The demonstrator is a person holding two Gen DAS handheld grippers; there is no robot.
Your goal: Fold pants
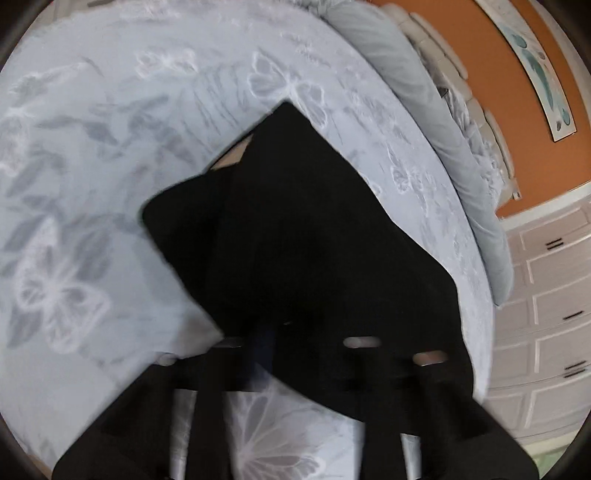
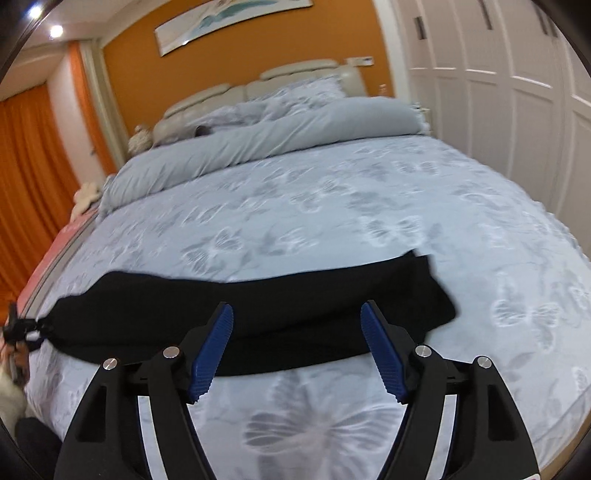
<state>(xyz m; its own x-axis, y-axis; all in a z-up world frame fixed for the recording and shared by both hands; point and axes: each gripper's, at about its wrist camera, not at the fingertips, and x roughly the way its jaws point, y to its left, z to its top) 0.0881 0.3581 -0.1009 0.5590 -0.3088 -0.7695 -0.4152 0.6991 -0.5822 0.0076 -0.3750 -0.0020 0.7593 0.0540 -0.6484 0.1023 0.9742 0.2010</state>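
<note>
Right gripper [image 2: 297,354] spread wide, empty; left gripper [image 1: 266,354] clamped on one black pants [image 2: 258,314]; one bed [image 2: 369,206].

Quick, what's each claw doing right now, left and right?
Left claw: closed on the black pants.
Right claw: open, holding nothing, above the pants.

Both views are evenly and softly lit, with 2 ceiling lights [image 2: 44,22] glaring at the upper left of the right wrist view. The black pants [image 1: 295,236] show no detail, only a dark mass, and motion blur smears the left wrist view, worst at its lower middle. Fisheye bending curves the bed [image 2: 332,206] and wardrobe [image 2: 498,74], with dark corners.
</note>
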